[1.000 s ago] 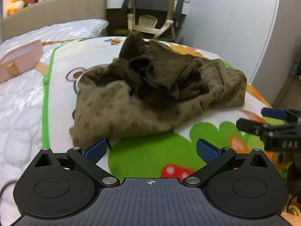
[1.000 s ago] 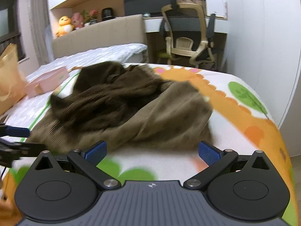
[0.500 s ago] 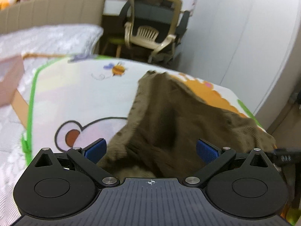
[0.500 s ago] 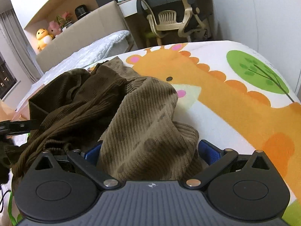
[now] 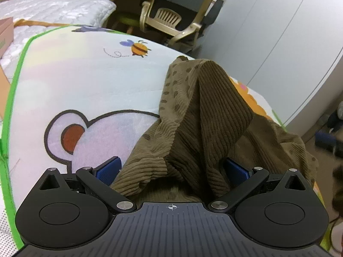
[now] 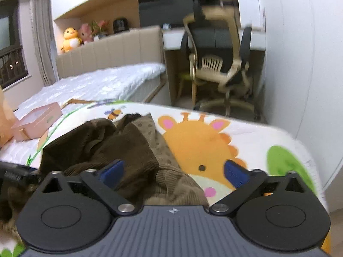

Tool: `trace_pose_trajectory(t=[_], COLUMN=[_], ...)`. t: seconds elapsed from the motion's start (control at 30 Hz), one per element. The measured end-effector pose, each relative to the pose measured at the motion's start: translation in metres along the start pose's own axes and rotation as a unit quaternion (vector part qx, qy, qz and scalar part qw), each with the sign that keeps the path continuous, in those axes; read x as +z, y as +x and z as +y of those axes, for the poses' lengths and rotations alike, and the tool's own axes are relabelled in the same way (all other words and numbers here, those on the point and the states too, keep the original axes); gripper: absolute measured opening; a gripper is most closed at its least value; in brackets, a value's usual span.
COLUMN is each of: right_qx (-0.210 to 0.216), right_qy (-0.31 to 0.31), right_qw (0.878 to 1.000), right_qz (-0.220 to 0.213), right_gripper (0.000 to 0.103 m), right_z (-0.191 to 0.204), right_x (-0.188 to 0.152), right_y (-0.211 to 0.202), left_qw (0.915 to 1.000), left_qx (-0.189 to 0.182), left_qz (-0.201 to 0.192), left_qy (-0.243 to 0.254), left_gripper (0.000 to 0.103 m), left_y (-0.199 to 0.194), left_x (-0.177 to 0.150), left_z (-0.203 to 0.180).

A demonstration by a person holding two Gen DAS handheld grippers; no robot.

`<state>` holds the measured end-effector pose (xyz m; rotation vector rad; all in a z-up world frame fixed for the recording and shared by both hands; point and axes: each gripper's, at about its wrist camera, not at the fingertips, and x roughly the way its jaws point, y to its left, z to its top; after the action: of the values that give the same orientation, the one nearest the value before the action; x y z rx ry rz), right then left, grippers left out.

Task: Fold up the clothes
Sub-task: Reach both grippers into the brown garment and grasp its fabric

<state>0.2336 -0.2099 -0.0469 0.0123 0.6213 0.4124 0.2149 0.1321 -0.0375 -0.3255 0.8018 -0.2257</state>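
Observation:
A crumpled brown corduroy garment (image 5: 214, 111), partly spotted, lies heaped on a cartoon-print mat (image 5: 85, 81). My left gripper (image 5: 172, 168) stands open, low over the heap's near edge. A ridge of fabric rises between its blue pads, which do not press on it. In the right wrist view the same garment (image 6: 107, 143) lies under my right gripper (image 6: 173, 171). Its jaws are closing with a fold of cloth between them, the pads still apart from it. The right gripper shows as a dark blur at the left view's right edge.
The mat (image 6: 246, 137) covers a bed with a white quilted mattress. A pink box (image 6: 36, 124) sits on the mattress to the left. An office chair (image 6: 216, 64) and a desk stand beyond the bed's end, and white wardrobe doors (image 5: 278, 32) run along the right.
Both grippers have moved in from in front of the heap until fabric lies between their fingers. The right jaws have narrowed slightly. The garment's edge now stands up as a ridge.

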Motion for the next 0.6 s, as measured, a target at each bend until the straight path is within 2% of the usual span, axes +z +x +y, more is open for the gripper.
trace_pose_trajectory(t=[0.07, 0.1, 0.13, 0.17, 0.27, 0.3, 0.33, 0.43, 0.53, 0.6], right_qx=[0.0, -0.003, -0.006, -0.009, 0.009, 0.011, 0.012, 0.008, 0.015, 0.018], right_qy=[0.013, 0.017, 0.021, 0.024, 0.04, 0.027, 0.014, -0.035, -0.037, -0.039], right_qw=[0.999, 0.999, 0.998, 0.998, 0.998, 0.998, 0.998, 0.998, 0.996, 0.996], right_qz=[0.035, 0.044, 0.053, 0.062, 0.048, 0.05, 0.052, 0.059, 0.075, 0.082], right_gripper=[0.071, 0.066, 0.055, 0.053, 0.051, 0.049, 0.048, 0.047, 0.046, 0.046], right_z=[-0.005, -0.007, -0.01, -0.012, -0.015, -0.011, -0.008, 0.005, 0.003, 0.0], right_x=[0.001, -0.005, -0.011, -0.017, -0.034, -0.038, -0.043, -0.06, -0.078, -0.095], right_y=[0.035, 0.045, 0.055, 0.066, 0.063, 0.059, 0.053, 0.03, -0.003, -0.033], left_qw=[0.9999, 0.9998, 0.9997, 0.9997, 0.9992, 0.9988, 0.9982, 0.997, 0.998, 0.9991], left_qx=[0.011, 0.016, 0.02, 0.023, 0.036, 0.042, 0.05, 0.062, 0.054, 0.037], left_qz=[0.003, 0.004, 0.005, 0.002, -0.018, -0.026, -0.032, -0.034, -0.019, 0.001], left_qy=[0.008, 0.011, 0.014, 0.012, 0.004, 0.001, 0.006, 0.03, 0.028, 0.022], left_gripper=[0.103, 0.103, 0.103, 0.103, 0.103, 0.103, 0.1, 0.081, 0.065, 0.065], left_y=[0.001, 0.002, 0.003, 0.003, 0.0, -0.001, -0.003, -0.008, -0.019, -0.029], left_x=[0.0, 0.0, 0.0, 0.0, -0.007, -0.011, -0.015, -0.024, -0.034, -0.047], left_z=[-0.005, -0.007, -0.008, -0.009, -0.013, -0.014, -0.017, -0.03, -0.041, -0.05])
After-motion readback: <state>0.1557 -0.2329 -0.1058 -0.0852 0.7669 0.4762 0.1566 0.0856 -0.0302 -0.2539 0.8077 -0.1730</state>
